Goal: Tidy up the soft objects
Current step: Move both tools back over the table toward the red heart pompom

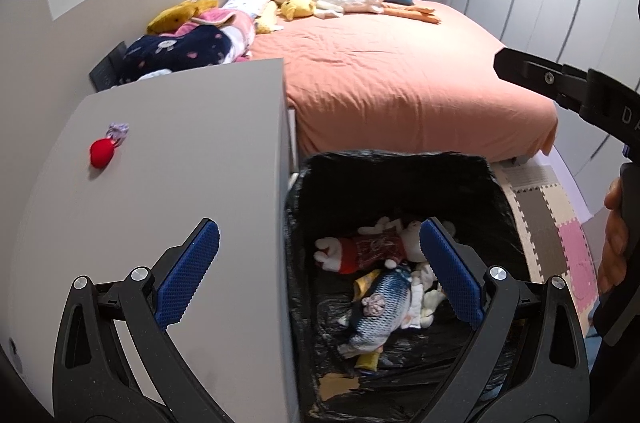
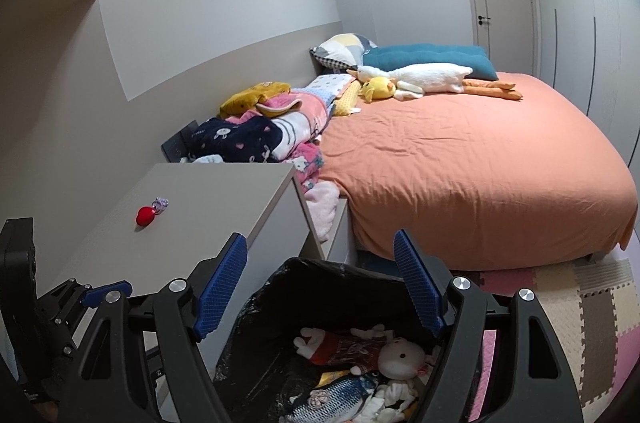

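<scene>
A bin lined with a black bag (image 1: 400, 167) (image 2: 304, 271) stands beside a grey cabinet (image 1: 180, 143) (image 2: 224, 199). Inside lie a white plush doll in red clothes (image 1: 372, 247) (image 2: 360, 347), a plush fish (image 1: 376, 307) (image 2: 332, 399) and other soft items. A small red plush with a lilac tuft (image 1: 102, 151) (image 2: 146, 216) rests on the cabinet top. My left gripper (image 1: 320, 263) hangs open over the bin's left edge, nothing between its pads. My right gripper (image 2: 320, 283) is open above the bin, also holding nothing; its body (image 1: 568, 83) shows at the right of the left wrist view.
A bed with an orange sheet (image 1: 400, 75) (image 2: 480, 163) carries a white goose plush (image 2: 428, 77), a yellow duck plush (image 2: 378, 88), pillows and a heap of blankets (image 2: 272, 131). Foam puzzle mats (image 2: 592, 315) cover the floor. Wardrobes and a door (image 2: 496, 3) line the far side.
</scene>
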